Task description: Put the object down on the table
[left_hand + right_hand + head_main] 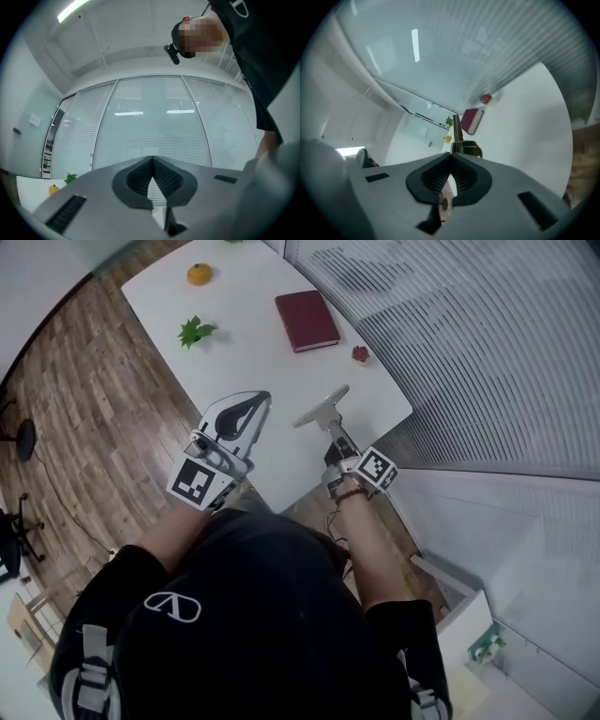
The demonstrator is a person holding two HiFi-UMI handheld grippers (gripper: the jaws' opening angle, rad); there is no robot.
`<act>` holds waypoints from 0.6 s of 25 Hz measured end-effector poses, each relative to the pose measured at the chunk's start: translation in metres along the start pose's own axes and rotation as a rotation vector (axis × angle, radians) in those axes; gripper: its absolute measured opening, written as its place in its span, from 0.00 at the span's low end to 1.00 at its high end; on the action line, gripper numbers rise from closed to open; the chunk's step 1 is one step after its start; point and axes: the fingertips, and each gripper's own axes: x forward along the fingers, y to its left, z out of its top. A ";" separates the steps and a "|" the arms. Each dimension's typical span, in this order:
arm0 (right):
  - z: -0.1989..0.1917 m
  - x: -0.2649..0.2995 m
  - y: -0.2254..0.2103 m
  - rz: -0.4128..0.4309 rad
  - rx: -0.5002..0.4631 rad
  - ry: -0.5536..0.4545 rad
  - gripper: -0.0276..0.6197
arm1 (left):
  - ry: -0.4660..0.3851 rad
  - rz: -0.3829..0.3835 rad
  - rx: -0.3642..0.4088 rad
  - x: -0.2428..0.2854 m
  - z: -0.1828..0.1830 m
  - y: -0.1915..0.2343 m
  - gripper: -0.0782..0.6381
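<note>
My right gripper [451, 157] is shut on a thin tool [457, 136]. Its brown wooden end [445, 204] shows behind the pads, and a dark metal part with a narrow stem sticks out in front. In the head view this gripper [321, 409] hangs over the near part of the white table [253, 324], but the tool itself is too small to make out there. My left gripper [236, 420] is at the table's near edge. In its own view its jaws [152, 161] are shut with nothing between them and point up at a blinded window.
On the table lie a dark red book [307, 321], a small red thing [360, 354] near the right edge, a green leaf [195, 332] and an orange fruit [199, 274]. Window blinds run along the right. Wooden floor lies to the left of the table.
</note>
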 end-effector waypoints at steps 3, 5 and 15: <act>-0.024 0.017 -0.044 -0.024 0.185 0.062 0.05 | 0.009 0.017 0.000 -0.003 -0.005 0.002 0.12; -0.036 0.025 -0.065 -0.055 0.250 0.100 0.05 | 0.015 0.028 -0.001 -0.007 -0.006 0.002 0.12; -0.055 0.051 -0.114 -0.156 0.312 0.179 0.05 | 0.038 0.069 0.010 -0.020 -0.010 0.012 0.12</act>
